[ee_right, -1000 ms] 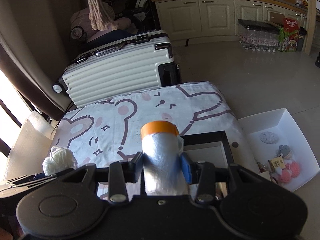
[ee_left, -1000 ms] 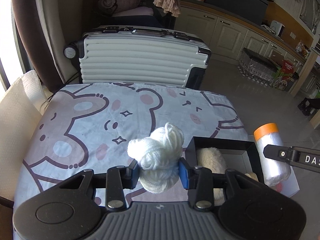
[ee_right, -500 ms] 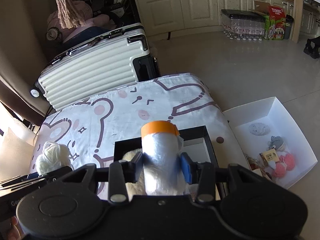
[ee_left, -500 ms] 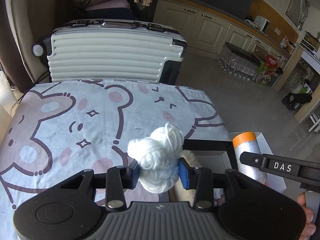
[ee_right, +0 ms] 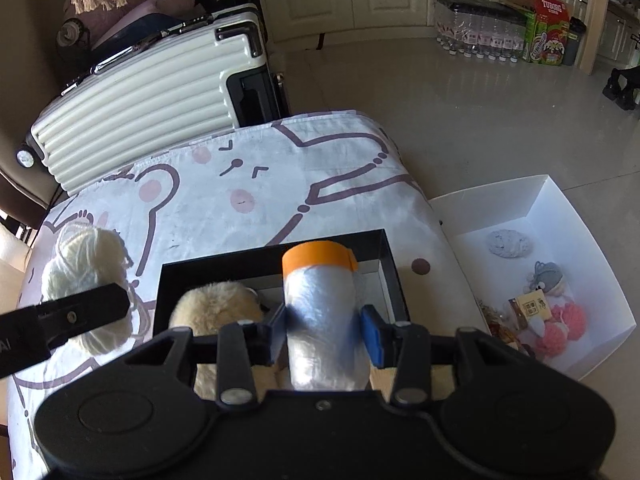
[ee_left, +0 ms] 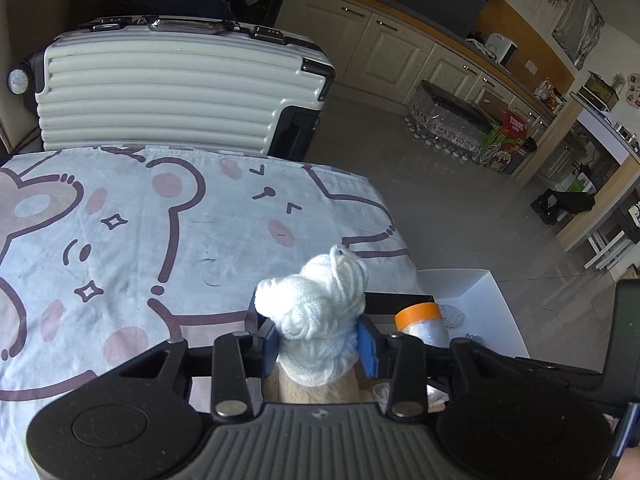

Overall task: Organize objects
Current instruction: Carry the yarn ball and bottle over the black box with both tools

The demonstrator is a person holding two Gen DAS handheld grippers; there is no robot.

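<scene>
Left wrist view: left gripper (ee_left: 318,350) pinched tight on a white ball of yarn (ee_left: 316,316), blue pads pressed into both sides of it. The yarn hangs above the near right corner of the table covered in a pale bear-print cloth (ee_left: 140,240). Directly below it, a beige plush toy (ee_left: 316,388), mostly hidden by the yarn. To the right, a roll of clear plastic film with an orange end band (ee_left: 420,320) pokes up behind the gripper frame.

Right wrist view: right gripper (ee_right: 322,330) clamped on that same film roll (ee_right: 320,308), jaws part-way apart with the roll filling the gap, orange end pointing away from the camera. The roll sits over a black rectangular box with a pale inner floor (ee_right: 384,256), which rests near the table's right edge. The plush toy (ee_right: 216,308) lies in the box's left half. The yarn (ee_right: 86,276) shows at left, beside the box's left wall, a black finger of the left gripper across it.

Off the table's right edge, on the floor: an open white cardboard box (ee_right: 560,216) holding small trinkets. Beyond the table's far edge, a ribbed white hard-shell suitcase (ee_left: 168,92) lies on its side.
</scene>
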